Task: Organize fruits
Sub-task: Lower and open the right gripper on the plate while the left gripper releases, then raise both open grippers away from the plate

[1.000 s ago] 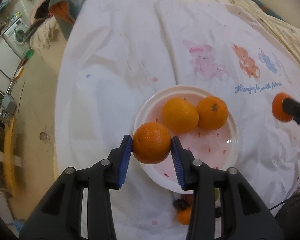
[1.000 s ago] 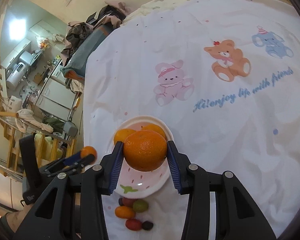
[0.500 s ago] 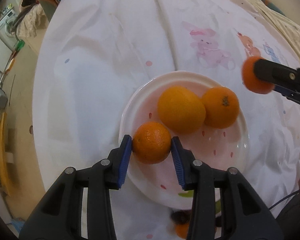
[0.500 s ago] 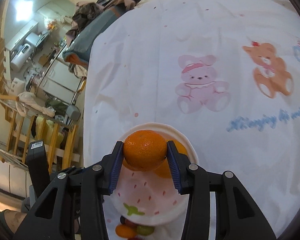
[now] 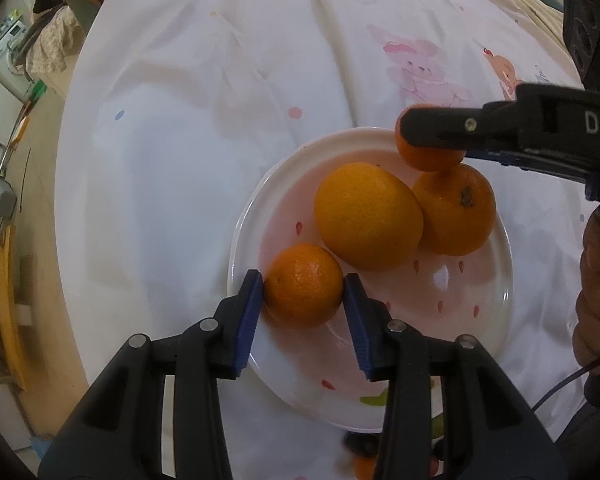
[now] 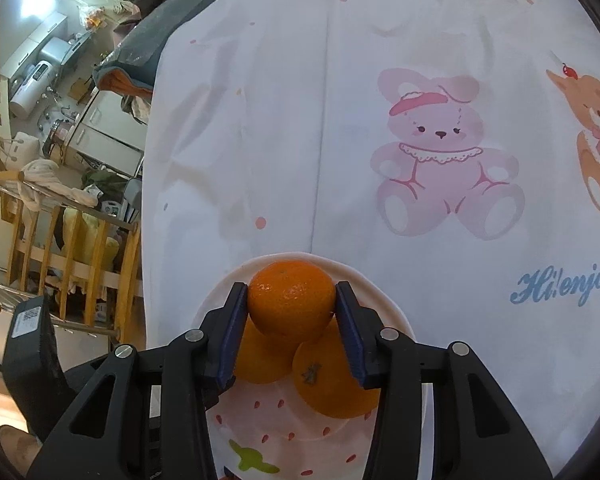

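A white plate (image 5: 480, 320) with pink drops sits on the white printed cloth. It holds a large orange (image 5: 367, 216) and a second orange (image 5: 458, 212). My left gripper (image 5: 303, 292) is shut on a small orange (image 5: 302, 285) that rests low on the plate's left side. My right gripper (image 6: 291, 304) is shut on another small orange (image 6: 291, 300) and holds it over the plate's far rim (image 6: 396, 312), just above the two oranges; it also shows in the left wrist view (image 5: 428, 138).
Small fruits (image 5: 360, 446) lie on the cloth by the plate's near edge, mostly hidden. The cloth-covered table edge (image 5: 66, 200) drops off at the left, with wooden rails (image 6: 80, 248) and household clutter beyond. Cartoon animals (image 6: 444, 160) are printed on the cloth beyond the plate.
My left gripper has lowered its orange onto the plate's left side. My right gripper has carried its orange in over the plate's far rim, above the two oranges.
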`<state>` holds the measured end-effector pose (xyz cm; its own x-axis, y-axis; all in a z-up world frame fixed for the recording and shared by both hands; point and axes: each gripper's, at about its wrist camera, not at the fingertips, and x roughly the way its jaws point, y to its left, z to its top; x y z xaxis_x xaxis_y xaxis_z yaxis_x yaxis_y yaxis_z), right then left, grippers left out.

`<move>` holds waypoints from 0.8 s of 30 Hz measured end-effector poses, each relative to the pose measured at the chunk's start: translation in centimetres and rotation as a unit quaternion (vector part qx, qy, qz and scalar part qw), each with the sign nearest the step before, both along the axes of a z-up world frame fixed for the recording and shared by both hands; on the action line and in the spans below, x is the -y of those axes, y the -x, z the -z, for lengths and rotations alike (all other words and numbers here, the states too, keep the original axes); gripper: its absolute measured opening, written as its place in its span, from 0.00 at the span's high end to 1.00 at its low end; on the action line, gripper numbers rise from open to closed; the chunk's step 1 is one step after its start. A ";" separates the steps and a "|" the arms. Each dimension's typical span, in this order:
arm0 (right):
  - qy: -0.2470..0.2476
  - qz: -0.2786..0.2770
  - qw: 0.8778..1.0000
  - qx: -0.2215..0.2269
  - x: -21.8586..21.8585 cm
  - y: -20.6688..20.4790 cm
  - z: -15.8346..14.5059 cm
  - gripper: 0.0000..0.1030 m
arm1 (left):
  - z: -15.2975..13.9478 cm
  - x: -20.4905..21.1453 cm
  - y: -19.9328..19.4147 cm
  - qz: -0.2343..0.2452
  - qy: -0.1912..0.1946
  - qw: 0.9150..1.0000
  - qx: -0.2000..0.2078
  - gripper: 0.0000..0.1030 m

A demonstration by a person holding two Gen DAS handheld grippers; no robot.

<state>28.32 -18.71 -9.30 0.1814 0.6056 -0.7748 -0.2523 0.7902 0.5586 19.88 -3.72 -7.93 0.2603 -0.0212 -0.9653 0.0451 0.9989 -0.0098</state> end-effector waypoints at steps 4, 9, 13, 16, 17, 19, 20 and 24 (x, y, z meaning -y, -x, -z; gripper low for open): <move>-0.001 0.006 1.000 -0.007 0.2 0.0 0.2 0.54 | 0.0 -0.1 -0.1 -0.004 0.007 1.000 0.001 0.53; -0.001 0.013 1.000 -0.001 0.7 0.1 -0.3 0.36 | -0.2 0.9 0.4 0.010 -0.006 1.000 0.011 0.29; -0.009 0.024 1.000 0.007 1.5 0.2 -1.2 0.36 | -0.2 1.0 0.6 0.008 -0.010 1.000 0.013 0.27; -0.010 0.028 1.000 0.010 1.9 0.6 -1.7 0.36 | -0.3 0.8 0.6 0.002 -0.015 1.000 0.018 0.27; -0.009 0.029 0.999 0.011 2.1 0.7 -1.8 0.36 | -0.4 0.7 0.6 0.001 -0.016 1.000 0.020 0.27; -0.005 0.031 0.999 0.016 2.5 1.2 -2.4 0.36 | -0.5 0.7 0.7 0.001 -0.018 1.000 0.024 0.27; -0.002 0.032 0.999 0.018 2.8 1.5 -2.7 0.36 | -0.6 0.7 0.6 0.001 -0.019 0.999 0.025 0.27; 0.002 0.042 0.999 0.031 4.0 3.1 -4.2 0.36 | -1.0 0.9 1.4 0.005 -0.020 0.999 0.035 0.27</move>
